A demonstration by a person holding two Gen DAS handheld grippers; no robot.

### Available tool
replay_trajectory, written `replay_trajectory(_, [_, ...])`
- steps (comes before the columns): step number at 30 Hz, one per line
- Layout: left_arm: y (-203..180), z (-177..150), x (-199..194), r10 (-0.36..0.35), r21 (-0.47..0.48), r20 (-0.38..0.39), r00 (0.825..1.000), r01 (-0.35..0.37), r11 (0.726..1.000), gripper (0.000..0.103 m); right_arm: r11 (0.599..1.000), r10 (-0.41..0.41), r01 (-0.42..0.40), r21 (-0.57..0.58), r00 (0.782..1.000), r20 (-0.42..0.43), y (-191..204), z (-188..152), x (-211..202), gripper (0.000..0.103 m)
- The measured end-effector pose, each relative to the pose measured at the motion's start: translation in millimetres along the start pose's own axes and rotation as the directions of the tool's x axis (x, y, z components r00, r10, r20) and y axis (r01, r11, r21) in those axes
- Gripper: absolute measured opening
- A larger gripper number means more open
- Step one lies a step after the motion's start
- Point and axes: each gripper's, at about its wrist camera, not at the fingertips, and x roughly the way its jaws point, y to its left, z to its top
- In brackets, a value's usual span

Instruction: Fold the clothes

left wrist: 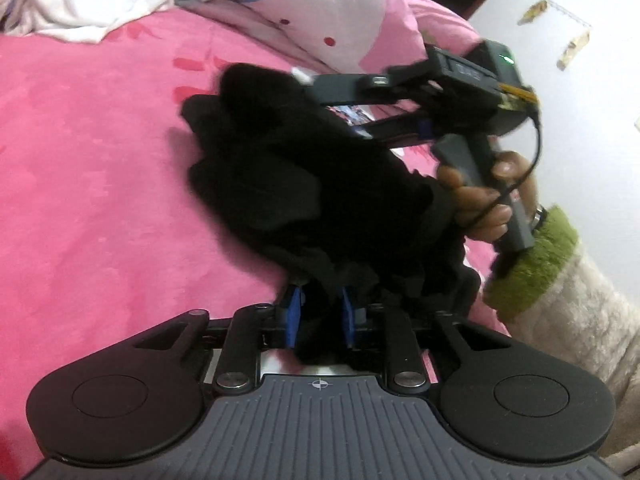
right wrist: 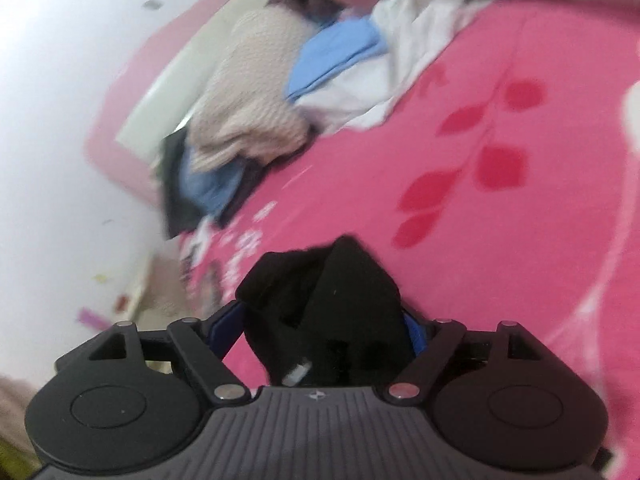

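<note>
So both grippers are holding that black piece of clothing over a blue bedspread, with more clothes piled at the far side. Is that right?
Not quite: the bedspread is pink with red leaf shapes, not blue, as both wrist views show. The rest holds: the left gripper and right gripper both grip the black garment, and a pile of clothes lies at the far side.

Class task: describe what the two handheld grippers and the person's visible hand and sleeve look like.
Each gripper, the left gripper and the right gripper, has black linkage arms, blue finger pads, round black discs and a ribbed grey body with a crosshair mark. The right one carries a green light and thin black cable. The hand wears a fuzzy green cuff.
</note>
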Motion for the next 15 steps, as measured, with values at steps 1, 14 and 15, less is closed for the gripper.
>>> replay_trajectory(1, [1.6, 0.4, -3.8, -0.001, -0.003, 0.008, 1.0, 0.001, 1.0, 0.029, 0.999, -0.036, 0.036, -0.002, 0.999, 0.036, 1.3, -1.1, -11.6, 0.086])
replay_trajectory(14, [28.9, 19.3, -27.6, 0.067, -0.13, 0.174, 0.982, -0.045, 0.991, 0.03, 0.857, -0.281, 0.37, -0.358, 0.919, 0.277, 76.8, -37.7, -41.8, 0.08])
replay_trajectory(15, [34.0, 23.8, -27.3, 0.067, -0.163, 0.186, 0.98, -0.037, 0.986, 0.03, 0.826, -0.296, 0.385, -0.411, 0.918, 0.265, 84.0, -39.6, -32.1, 0.078])
